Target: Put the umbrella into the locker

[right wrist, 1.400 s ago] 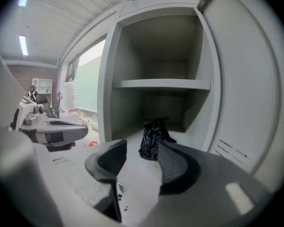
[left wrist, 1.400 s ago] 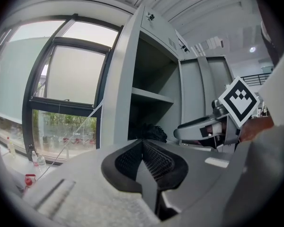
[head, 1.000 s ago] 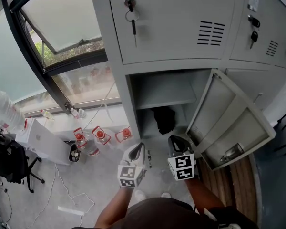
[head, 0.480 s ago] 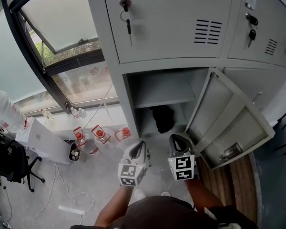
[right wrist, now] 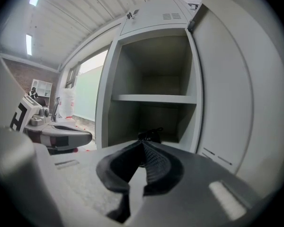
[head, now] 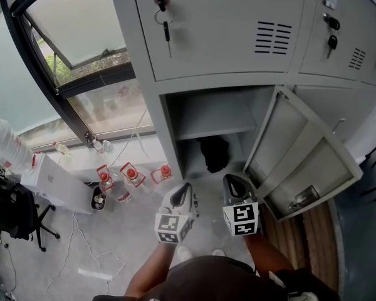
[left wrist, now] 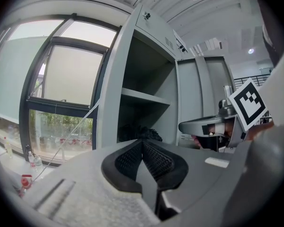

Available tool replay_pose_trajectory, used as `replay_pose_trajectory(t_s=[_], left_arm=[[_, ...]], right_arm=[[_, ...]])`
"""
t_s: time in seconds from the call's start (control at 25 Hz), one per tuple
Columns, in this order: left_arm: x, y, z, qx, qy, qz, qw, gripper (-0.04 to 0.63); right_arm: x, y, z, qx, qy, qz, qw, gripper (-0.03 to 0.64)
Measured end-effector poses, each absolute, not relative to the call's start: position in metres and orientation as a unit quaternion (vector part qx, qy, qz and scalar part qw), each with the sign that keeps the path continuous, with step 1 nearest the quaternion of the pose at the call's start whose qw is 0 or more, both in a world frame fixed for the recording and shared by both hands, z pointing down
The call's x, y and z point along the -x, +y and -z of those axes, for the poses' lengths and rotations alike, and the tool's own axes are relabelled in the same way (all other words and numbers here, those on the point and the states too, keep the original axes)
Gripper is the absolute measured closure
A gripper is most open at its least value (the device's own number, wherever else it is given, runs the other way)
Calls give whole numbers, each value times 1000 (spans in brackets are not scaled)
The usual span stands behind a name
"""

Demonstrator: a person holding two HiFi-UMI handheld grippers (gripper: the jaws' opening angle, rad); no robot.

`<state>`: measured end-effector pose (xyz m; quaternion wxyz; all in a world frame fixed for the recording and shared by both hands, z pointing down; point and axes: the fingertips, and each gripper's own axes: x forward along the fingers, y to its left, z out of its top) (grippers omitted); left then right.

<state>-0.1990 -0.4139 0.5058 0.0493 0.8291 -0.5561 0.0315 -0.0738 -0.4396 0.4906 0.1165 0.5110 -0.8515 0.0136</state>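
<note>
2 empty, closed tools, the left gripper (head: 184,191) and right gripper (head: 229,182), face the locker (head: 169,124). The umbrella (head: 213,154) lies on its lower floor, midway between the side edges. Stowing looks done; the door (head: 301,162) stands open.

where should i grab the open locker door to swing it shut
Take the locker door by its free outer edge, near the latch, coming from the right with the right gripper, jaws opened first. It stands wide open, hinged beside the opening, so that thin edge is clear and probably gives most leverage.
</note>
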Motion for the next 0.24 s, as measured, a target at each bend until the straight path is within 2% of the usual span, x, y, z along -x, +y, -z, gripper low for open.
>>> replay_pose_trajectory(t_s=[0.24], left_arm=[[200,-414,-505,-830,-555,-31,48,592]], right_arm=[[76,-441,-490,-511,-853,-18,110,614]])
